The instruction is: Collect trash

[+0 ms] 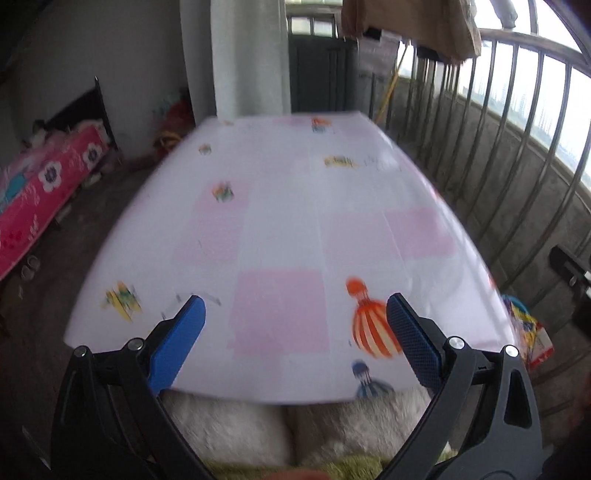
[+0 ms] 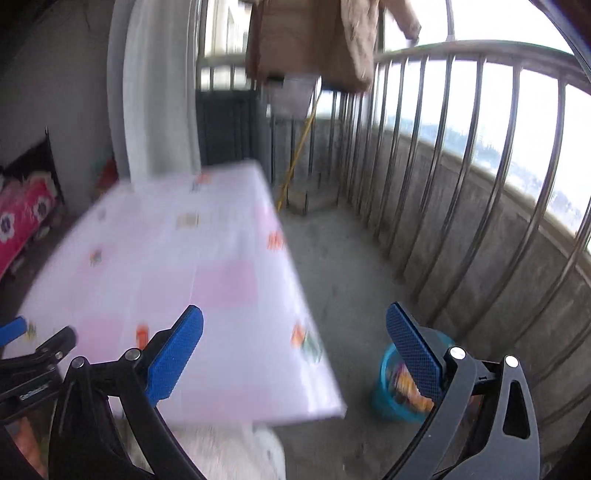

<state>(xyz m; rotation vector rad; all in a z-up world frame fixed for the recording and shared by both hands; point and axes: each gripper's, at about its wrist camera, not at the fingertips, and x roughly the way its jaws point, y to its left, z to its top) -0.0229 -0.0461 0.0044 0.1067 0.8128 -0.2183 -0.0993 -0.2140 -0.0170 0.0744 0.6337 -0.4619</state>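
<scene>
A table (image 1: 288,206) with a white and pink cloth printed with balloons fills the left wrist view; no loose trash shows on it. My left gripper (image 1: 295,321) is open and empty above the table's near edge. A blue bucket (image 2: 388,391) with colourful wrappers in it stands on the concrete floor right of the table (image 2: 207,295). My right gripper (image 2: 295,332) is open and empty, over the table's right edge, with the bucket behind its right finger (image 2: 413,350). The wrappers (image 1: 532,332) also show at the right in the left wrist view.
A metal balcony railing (image 2: 461,184) on a low concrete wall curves along the right. A bed with a pink flowered cover (image 1: 40,195) stands at the left. A white pillar (image 1: 251,59), a dark door (image 1: 321,74) and hanging clothes (image 1: 410,26) are behind. White fluffy fabric (image 1: 236,428) lies below the table's edge.
</scene>
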